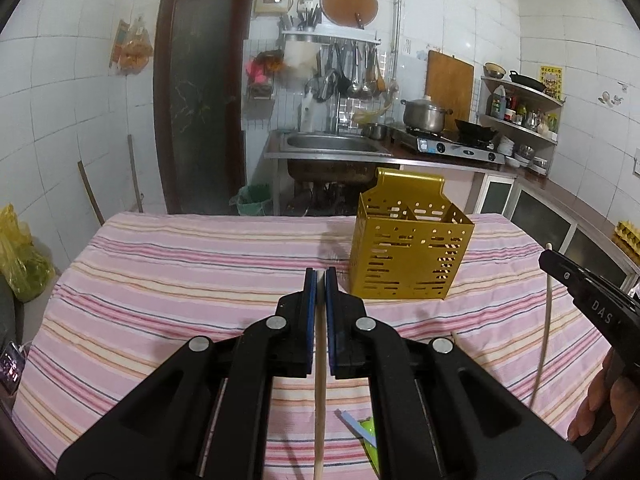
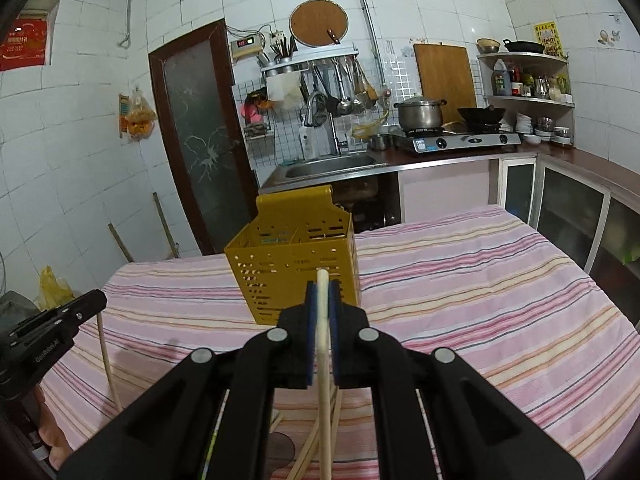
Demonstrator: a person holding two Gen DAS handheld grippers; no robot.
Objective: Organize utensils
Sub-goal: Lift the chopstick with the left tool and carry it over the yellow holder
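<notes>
Left tool [image 1: 320, 276] is clamped narrow on a wooden chopstick [image 1: 319, 400]. Stick runs along the finger line, its tip just showing between the pads, its tail trailing back under the camera.

Right tool [image 2: 323, 288] is likewise closed on a pale chopstick [image 2: 325, 380], same lie: long axis along the fingers, tip poking a little past the pads and pointing at the holder [image 2: 294, 268].

The gold perforated holder stands upright on the striped surface [image 2: 500, 288], open top up, divided inside. From the right tool it is dead ahead and near. From the left it lies ahead and off to the right, somewhat farther. The right hand looks nearer.

More chopsticks [image 2: 308, 452] lie loose on the cloth under the right tool. A green and blue item [image 1: 368, 436] lies near the left tool.

Judgement: each stick must tip to vertical above the opening before release.
</notes>
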